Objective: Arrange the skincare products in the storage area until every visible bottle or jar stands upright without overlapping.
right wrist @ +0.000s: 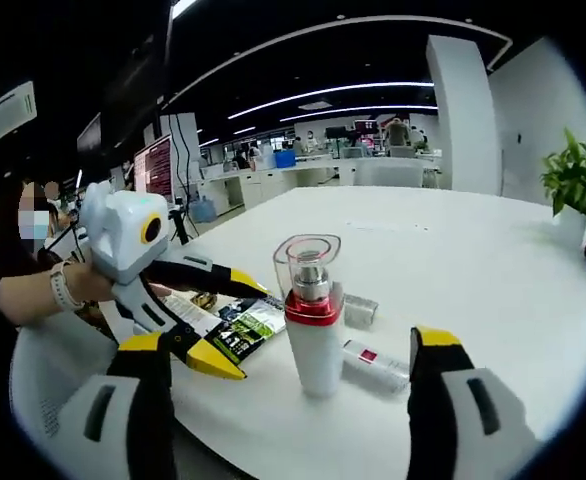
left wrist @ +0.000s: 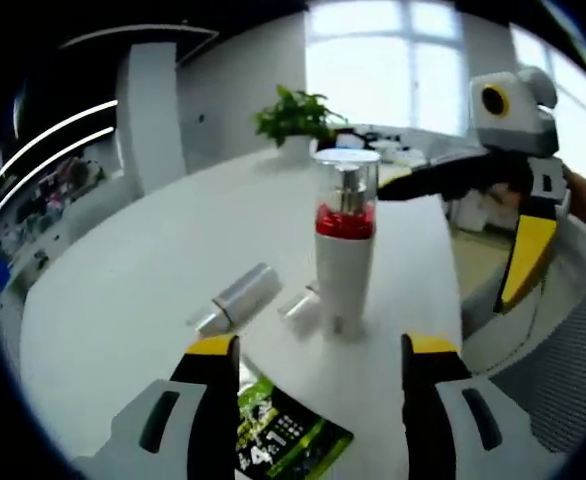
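A white pump bottle (left wrist: 345, 250) with a clear cap and a red collar stands upright on the white table (left wrist: 123, 300). Just in front of it my left gripper (left wrist: 321, 348) is open and holds nothing. My right gripper (left wrist: 451, 245) comes in from the right, also open, with one jaw beside the bottle's cap. In the right gripper view the same bottle (right wrist: 313, 340) stands in the gap of my open right gripper (right wrist: 293, 345), touching neither jaw. A silver bottle (left wrist: 241, 297) lies on its side to the left, and a small silver piece (left wrist: 298, 303) lies beside the bottle's base.
A green printed packet (left wrist: 278, 430) lies flat under my left jaws. Across the table my left gripper (right wrist: 233, 320) is held in a person's hand. The lying silver bottle (right wrist: 373, 365) and small piece (right wrist: 360, 310) sit behind the pump bottle. A potted plant (left wrist: 295, 115) stands at the far edge.
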